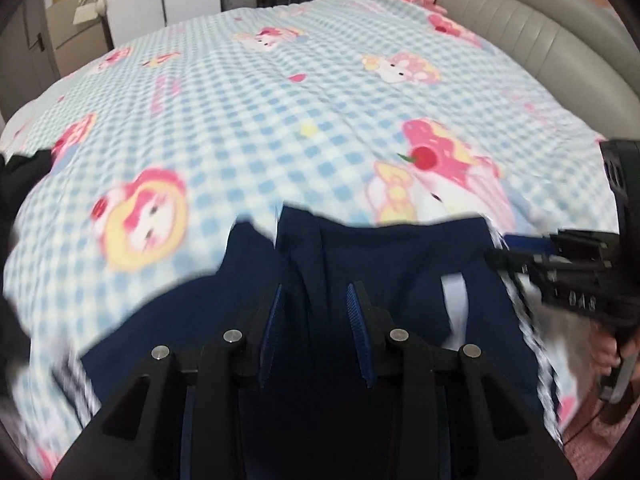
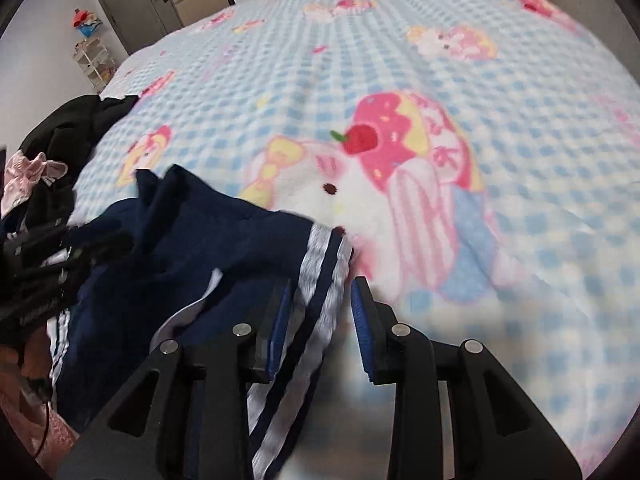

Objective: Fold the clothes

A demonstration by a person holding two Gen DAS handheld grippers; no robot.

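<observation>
**Striped edge lies inside the right gripper**

The navy garment (image 2: 192, 248) lies on the checked blanket (image 2: 520, 160), near edge. Its striped hem runs lengthwise between the parted pads of the right gripper (image 2: 320, 328); no clamping visible. The left gripper (image 1: 316, 332) hovers unclenched over mid-fabric. Only the right view shows the clothes pile (image 2: 52, 148).

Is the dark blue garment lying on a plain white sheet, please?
No, the dark blue garment lies on a blue-and-white checked blanket with pink cartoon prints.
</observation>
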